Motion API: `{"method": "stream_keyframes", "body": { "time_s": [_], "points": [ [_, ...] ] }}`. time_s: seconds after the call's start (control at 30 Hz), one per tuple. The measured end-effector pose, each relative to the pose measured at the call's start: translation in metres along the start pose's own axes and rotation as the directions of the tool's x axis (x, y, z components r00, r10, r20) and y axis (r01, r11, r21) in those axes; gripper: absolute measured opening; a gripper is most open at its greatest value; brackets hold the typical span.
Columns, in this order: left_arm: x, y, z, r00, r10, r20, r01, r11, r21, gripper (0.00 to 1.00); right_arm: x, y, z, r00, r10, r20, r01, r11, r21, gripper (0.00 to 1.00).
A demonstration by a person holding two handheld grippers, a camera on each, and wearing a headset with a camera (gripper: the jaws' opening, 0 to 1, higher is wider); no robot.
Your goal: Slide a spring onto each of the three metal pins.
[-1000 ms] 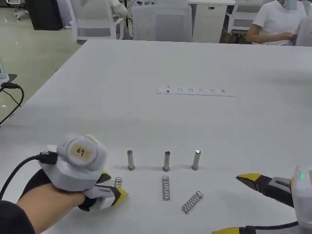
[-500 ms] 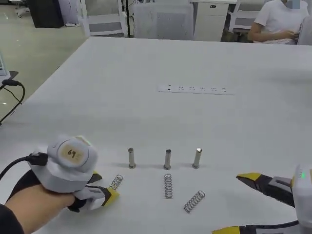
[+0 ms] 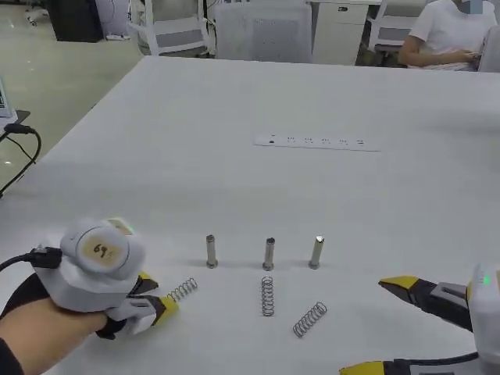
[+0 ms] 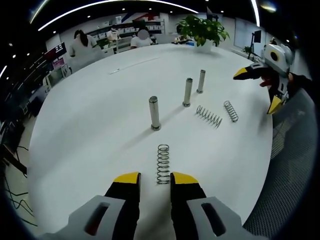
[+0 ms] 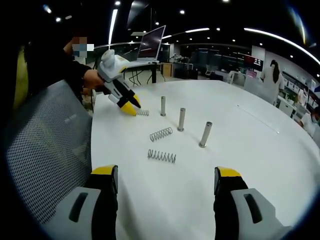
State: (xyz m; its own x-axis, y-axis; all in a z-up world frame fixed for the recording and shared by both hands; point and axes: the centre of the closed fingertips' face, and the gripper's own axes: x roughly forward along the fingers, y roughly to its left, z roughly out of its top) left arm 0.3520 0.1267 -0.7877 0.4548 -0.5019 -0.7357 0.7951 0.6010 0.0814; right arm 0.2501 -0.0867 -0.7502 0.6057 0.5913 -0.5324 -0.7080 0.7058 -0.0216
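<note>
Step in hand, as I read it: left gripper (image 4: 156, 179) picks the leftmost steel coil spring (image 4: 163, 164) for the leftmost upright metal pin (image 4: 154, 113). The spring lies flat on the white surface (image 3: 234, 180), its axis roughly toward that pin and its near end right at the yellow jaw tips.

To do it well:
- Pinch across the coils close to the near end. Squeeze lightly so the coil isn't crushed or shot out, and leave the far end free.
- Lift, tip the spring upright and centre its open end over the pin top.
- Lower straight down and let go only once several coils are on.
- The pin looks free-standing, so a side load may topple it.

Middle spring (image 3: 267, 297) lies before the middle pin (image 3: 269, 254). Third spring (image 3: 310, 319) lies slanted before the right pin (image 3: 316, 252). All three pins are bare, so none done.

Left gripper: jaws a narrow gap apart, slightly wider than the spring, nothing clamped. Can't tell if the tips touch the coil.

Right gripper (image 5: 166, 174): jaws spread wide, empty, hovering off to the right, well apart from springs and pins.
</note>
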Motion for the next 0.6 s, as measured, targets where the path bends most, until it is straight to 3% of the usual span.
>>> {"method": "stream_keyframes", "body": {
  "time_s": [0.4,0.6],
  "points": [
    [0.0014,-0.0084,-0.0021,0.9993,-0.038,0.004,0.038,0.999,0.008,0.04,0.0,0.0004,0.0004,1.0,-0.002,-0.001,0.002,1.0,0.0,0.78],
    [0.0015,-0.0083,-0.0019,0.9992,-0.04,0.01,0.04,0.999,0.003,0.03,-0.0002,0.0003,0.0005,1.0,-0.002,0.0,0.002,1.0,-0.001,0.78]
  ]
}}
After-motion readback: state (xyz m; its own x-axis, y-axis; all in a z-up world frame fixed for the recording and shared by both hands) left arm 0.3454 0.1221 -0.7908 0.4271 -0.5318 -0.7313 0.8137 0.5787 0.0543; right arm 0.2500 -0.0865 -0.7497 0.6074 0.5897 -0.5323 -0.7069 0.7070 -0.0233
